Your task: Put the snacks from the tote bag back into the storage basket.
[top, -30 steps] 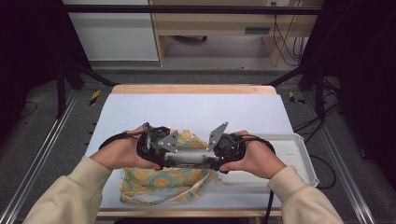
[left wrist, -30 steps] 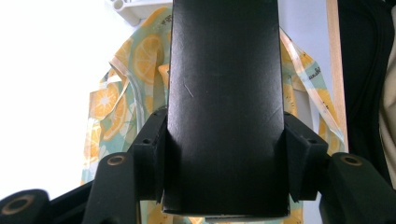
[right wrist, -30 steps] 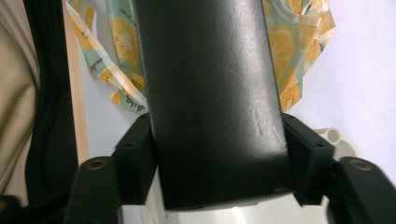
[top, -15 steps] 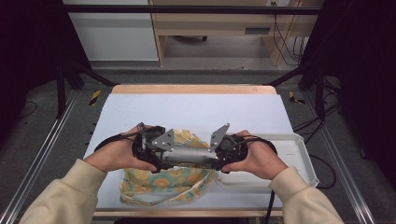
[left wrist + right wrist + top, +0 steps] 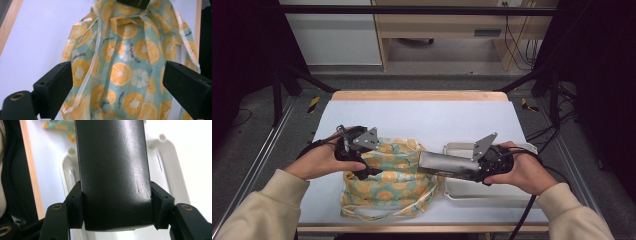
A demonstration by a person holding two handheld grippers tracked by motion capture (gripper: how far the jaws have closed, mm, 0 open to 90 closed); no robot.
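White covers the surface (image 5: 422, 117), wood at its far edge. An orange-slice print bag (image 5: 387, 182) lies near the front; its small dark lettering is too blurred to read. Over it the left gripper (image 5: 117, 82) hangs, jaws wide. The right gripper (image 5: 116, 205) clamps a plain black case (image 5: 447, 165) above a white tray (image 5: 492, 192).

Pale worktop (image 5: 422, 117) with a wooden far edge. Lying on it: an orange-slice patterned cloth bag (image 5: 394, 182), front left. Just beside it, right, a white tray (image 5: 492, 192).
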